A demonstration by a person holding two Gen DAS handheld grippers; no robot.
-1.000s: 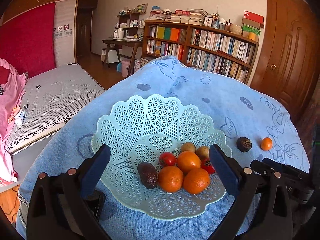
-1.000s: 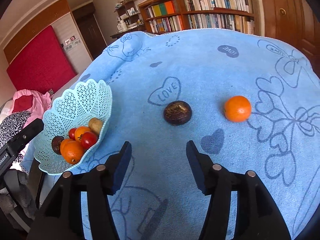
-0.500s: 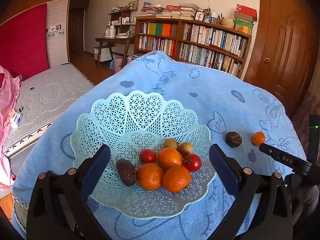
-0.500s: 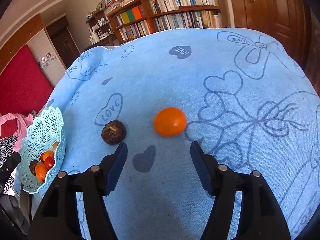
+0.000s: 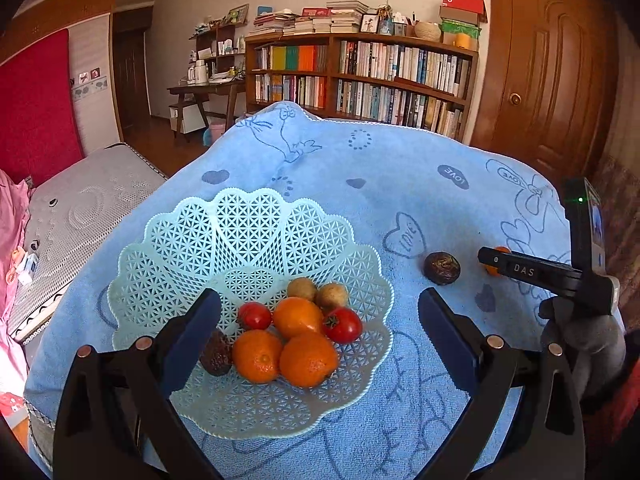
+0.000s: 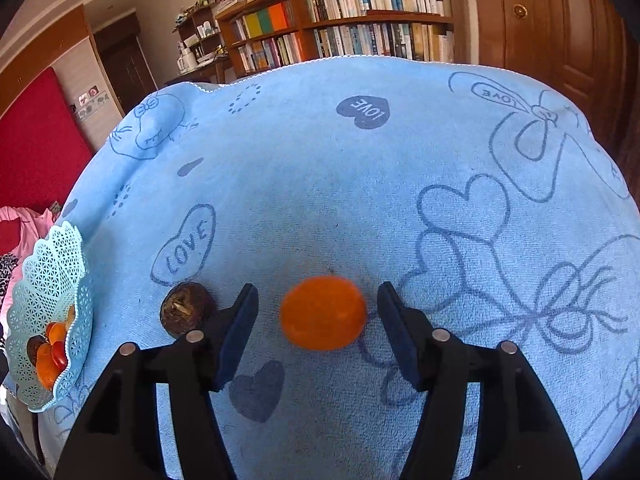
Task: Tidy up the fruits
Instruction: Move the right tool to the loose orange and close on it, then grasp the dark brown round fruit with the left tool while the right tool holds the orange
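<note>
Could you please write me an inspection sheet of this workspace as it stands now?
Surface: blue towel printed with hearts and LOVE, covering the table.
Job's things: lattice basket holds three oranges, two tomatoes, two small brown fruits and a dark fruit; a loose orange and a dark brown fruit lie apart on the towel.
Clutter: nothing seen on the towel.
Grippers: right gripper open, fingers either side of the loose orange, not touching; left gripper open, over the near part of the basket.
Cables: nothing seen.
Surroundings: bookshelf, wooden door, mattress, red wall panel.
</note>
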